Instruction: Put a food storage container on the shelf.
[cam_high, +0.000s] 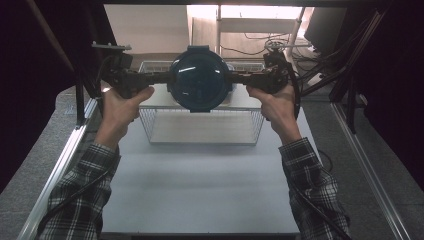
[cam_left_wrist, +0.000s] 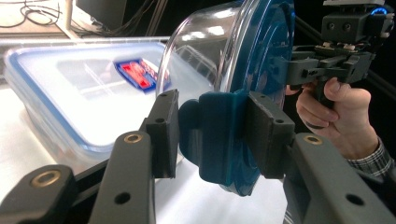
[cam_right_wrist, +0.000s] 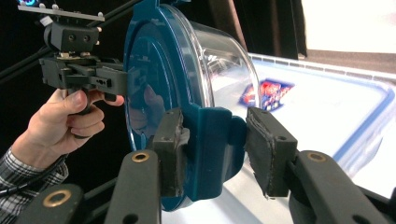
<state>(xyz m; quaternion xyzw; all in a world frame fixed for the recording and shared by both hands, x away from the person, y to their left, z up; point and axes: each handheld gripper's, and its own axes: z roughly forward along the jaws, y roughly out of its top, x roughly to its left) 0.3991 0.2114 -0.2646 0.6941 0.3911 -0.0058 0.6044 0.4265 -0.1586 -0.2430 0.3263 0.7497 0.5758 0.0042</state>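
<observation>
Below both grippers stands a wire basket (cam_high: 200, 125) with a flat lidded box (cam_left_wrist: 70, 93). Between them hangs the round blue-lidded container (cam_high: 200, 82), tipped on edge. Left gripper (cam_high: 150, 78) and right gripper (cam_high: 245, 77) each clamp a side latch (jaws part-open). Lifting looks done; placing remains.

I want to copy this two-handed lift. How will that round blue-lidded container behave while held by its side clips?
The round container looks rigid: clear bowl, hard blue lid. It seems empty, so probably light. The left gripper and right gripper pinch only hinged clips, so it may swing or unlatch; smooth plastic may slip.
</observation>
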